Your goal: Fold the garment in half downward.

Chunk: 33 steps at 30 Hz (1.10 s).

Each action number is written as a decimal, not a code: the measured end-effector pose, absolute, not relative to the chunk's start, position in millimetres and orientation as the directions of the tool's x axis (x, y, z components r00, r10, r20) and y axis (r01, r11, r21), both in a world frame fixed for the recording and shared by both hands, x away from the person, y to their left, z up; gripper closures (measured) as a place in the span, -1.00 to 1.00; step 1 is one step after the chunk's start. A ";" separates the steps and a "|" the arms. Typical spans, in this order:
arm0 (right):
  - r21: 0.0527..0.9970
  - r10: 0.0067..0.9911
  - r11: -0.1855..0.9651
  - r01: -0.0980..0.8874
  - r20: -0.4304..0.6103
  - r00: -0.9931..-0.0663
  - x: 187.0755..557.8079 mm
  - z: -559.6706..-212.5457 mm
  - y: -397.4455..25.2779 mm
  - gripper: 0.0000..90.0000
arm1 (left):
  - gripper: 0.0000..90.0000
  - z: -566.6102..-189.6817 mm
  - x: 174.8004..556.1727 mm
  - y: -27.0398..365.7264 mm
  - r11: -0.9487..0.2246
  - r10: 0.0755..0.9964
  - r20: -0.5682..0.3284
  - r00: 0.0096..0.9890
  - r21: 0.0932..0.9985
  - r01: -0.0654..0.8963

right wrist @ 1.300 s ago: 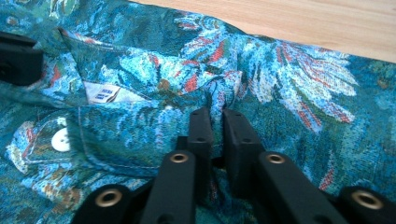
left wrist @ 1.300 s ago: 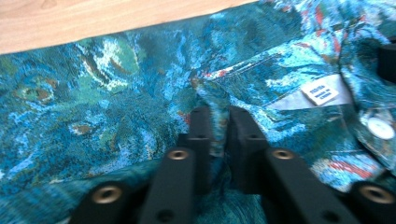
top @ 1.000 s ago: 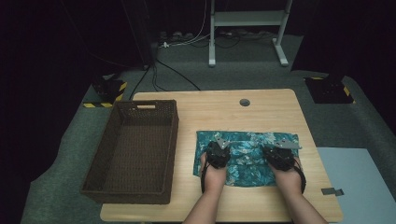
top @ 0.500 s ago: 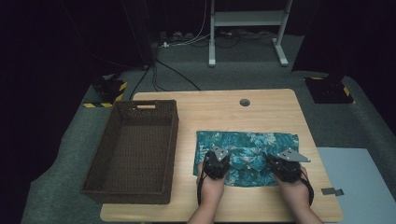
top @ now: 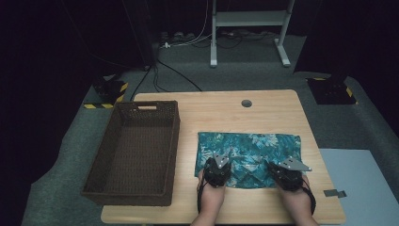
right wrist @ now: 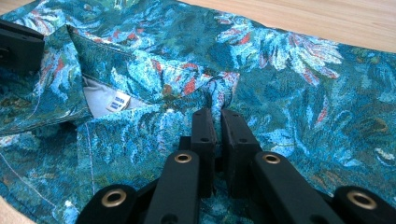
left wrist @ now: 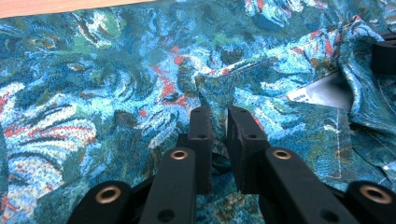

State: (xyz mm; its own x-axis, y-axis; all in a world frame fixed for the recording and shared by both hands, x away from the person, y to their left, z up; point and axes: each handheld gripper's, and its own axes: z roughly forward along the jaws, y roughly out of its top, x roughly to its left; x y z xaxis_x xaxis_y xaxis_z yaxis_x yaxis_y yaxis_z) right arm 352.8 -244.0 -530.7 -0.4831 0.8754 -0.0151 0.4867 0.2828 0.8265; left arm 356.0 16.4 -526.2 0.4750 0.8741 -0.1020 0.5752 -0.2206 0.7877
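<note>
A teal flower-print shirt (top: 254,148) lies folded flat on the right half of the wooden table (top: 221,106). Both grippers sit on its near edge. My left gripper (top: 218,165) has its jaws pressed together on a fold of the shirt (left wrist: 116,84), pinched at the tips (left wrist: 218,116). My right gripper (top: 284,170) is likewise shut on a ridge of cloth (right wrist: 217,116) near the collar. Between the two lies the collar opening with a grey lining and a small white label (right wrist: 116,102).
A dark woven basket (top: 136,155) stands empty on the table's left half, close to the shirt's left edge. A round cable hole (top: 246,103) sits near the far edge. Bare wood shows beyond the shirt. The floor around is dark, with cables and a stand behind.
Both hands have drawn back toward the near edge of the shirt. The bunched far edge of the cloth now lies flat and straight.
</note>
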 end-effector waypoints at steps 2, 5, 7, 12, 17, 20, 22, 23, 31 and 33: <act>0.826 0.875 0.285 0.486 -0.017 -0.485 351.7 -531.8 -244.2 0.88 | 0.74 -523.2 355.4 17.2 -0.216 0.876 -0.101 0.472 0.792 0.571; 0.827 0.874 0.287 0.484 -0.019 -0.486 351.1 -532.7 -244.5 0.88 | 0.70 -518.6 356.3 18.8 -0.217 0.880 -0.087 0.466 0.800 0.560; 0.825 0.872 0.292 0.483 -0.022 -0.489 350.3 -533.6 -244.7 0.88 | 0.63 -513.8 359.3 22.0 -0.202 0.893 -0.081 0.443 0.807 0.555; 0.826 0.870 0.294 0.481 -0.023 -0.493 348.3 -536.0 -245.2 0.88 | 0.47 -509.3 373.8 30.2 -0.189 0.917 -0.060 0.395 0.806 0.561; 0.829 0.868 0.295 0.476 -0.023 -0.496 347.5 -536.5 -246.2 0.87 | 0.26 -520.4 385.4 32.5 -0.213 0.930 -0.026 0.367 0.775 0.595; 0.828 0.868 0.293 0.478 -0.020 -0.496 347.3 -536.5 -246.5 0.86 | 0.06 -529.4 385.9 30.2 -0.220 0.933 -0.021 0.360 0.760 0.612; 0.829 0.868 0.291 0.477 -0.019 -0.496 347.1 -536.5 -246.8 0.86 | -0.01 -532.5 385.4 29.6 -0.219 0.932 -0.024 0.360 0.757 0.616; 0.830 0.868 0.291 0.476 -0.019 -0.497 347.0 -536.4 -246.9 0.85 | -0.04 -533.7 385.1 29.3 -0.219 0.932 -0.025 0.362 0.756 0.617; 0.833 0.875 0.276 0.480 -0.010 -0.485 346.7 -535.0 -249.9 0.71 | -0.22 -540.2 382.6 30.6 -0.188 0.930 -0.062 0.362 0.765 0.616; 0.834 0.877 0.272 0.480 -0.009 -0.480 346.5 -534.5 -250.4 0.64 | -0.22 -540.6 382.1 30.8 -0.186 0.930 -0.064 0.361 0.767 0.615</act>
State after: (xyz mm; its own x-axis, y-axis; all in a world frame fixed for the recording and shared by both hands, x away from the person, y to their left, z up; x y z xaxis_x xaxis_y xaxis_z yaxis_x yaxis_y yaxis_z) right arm 346.5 -250.4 -534.5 -0.4803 0.8771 -0.0092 0.4803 0.2717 0.8340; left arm 382.1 30.8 -540.6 0.3610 0.9304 -0.0640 0.6146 -0.1858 0.7667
